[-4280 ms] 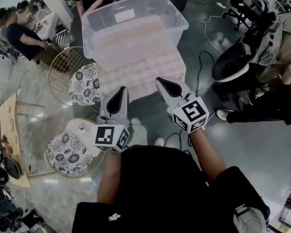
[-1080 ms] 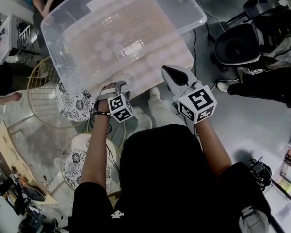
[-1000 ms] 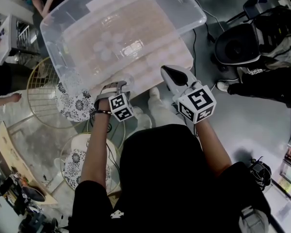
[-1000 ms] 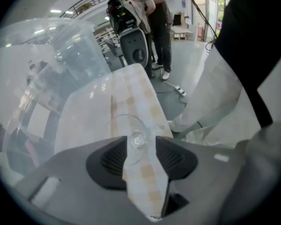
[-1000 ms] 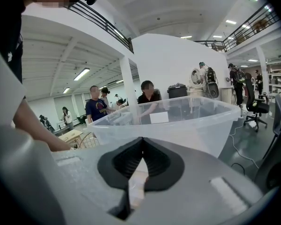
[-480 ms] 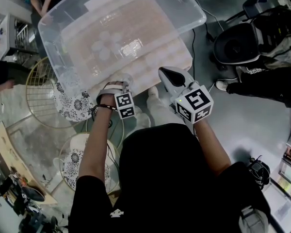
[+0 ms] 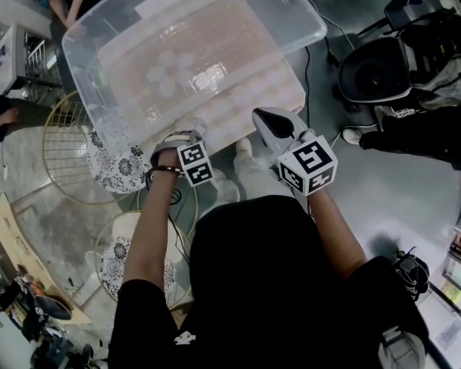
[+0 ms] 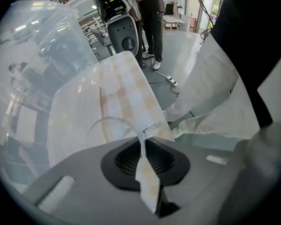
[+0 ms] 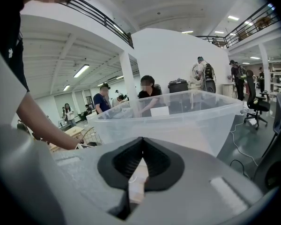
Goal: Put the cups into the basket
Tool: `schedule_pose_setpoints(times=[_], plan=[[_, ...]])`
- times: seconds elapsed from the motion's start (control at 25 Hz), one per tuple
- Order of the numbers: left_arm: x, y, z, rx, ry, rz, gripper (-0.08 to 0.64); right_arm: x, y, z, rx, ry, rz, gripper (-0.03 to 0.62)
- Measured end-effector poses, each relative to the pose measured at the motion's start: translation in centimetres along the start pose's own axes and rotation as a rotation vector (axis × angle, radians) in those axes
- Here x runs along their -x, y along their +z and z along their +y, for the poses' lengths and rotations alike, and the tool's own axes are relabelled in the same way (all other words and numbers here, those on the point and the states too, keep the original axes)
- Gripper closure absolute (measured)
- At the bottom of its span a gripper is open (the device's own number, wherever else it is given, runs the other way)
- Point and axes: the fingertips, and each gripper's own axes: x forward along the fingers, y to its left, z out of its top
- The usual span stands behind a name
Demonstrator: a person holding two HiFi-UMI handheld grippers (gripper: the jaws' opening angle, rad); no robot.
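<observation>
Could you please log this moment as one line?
left gripper: jaws just closed on clear cup rim | right gripper: jaws shut, empty | clear plastic bin: cup not inside

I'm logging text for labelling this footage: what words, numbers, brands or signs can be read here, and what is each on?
White paper label on the clear plastic storage bin: print too blurred to read.
Black-and-white marker cubes, one left, one right: coded square patterns, no letters.
Nothing else is legible, so there is no text to quote.

Left tongs (image 8: 143, 142) just closed on cup (image 8: 108, 128)
</observation>
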Motion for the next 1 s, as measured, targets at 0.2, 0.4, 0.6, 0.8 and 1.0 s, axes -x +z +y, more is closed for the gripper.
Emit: schedule_pose_setpoints(times=[0.2, 0.4, 0.6, 0.8, 1.0], plan=[[1.0, 0.3, -0.4, 0.062, -0.015, -0.03, 0.526, 0.0, -0.1, 0.2, 0.003, 0.004, 0.006, 0.592], [2.7, 1.9, -0.5, 0.101, -0.027, -0.093, 0.526, -0.3, -0.1, 0.2, 0.007, 0.009, 0.008, 0.592], [5.1, 3.1, -0.7, 0.108, -0.017, -0.138, 0.526, -0.5, 0.3, 0.3, 0.014, 0.01, 0.004, 0.592], [8.9, 4.5, -0.4, 0.115, 0.014, -0.196, 0.526, -0.6, 0.6, 0.0, 0.016, 0.005, 0.003, 0.592], [12.9, 6.3, -0.2, 0.127, 0.029, -0.264, 0.526, -1.1, 1.0, -0.3, 0.018, 0.009, -0.003, 0.592]])
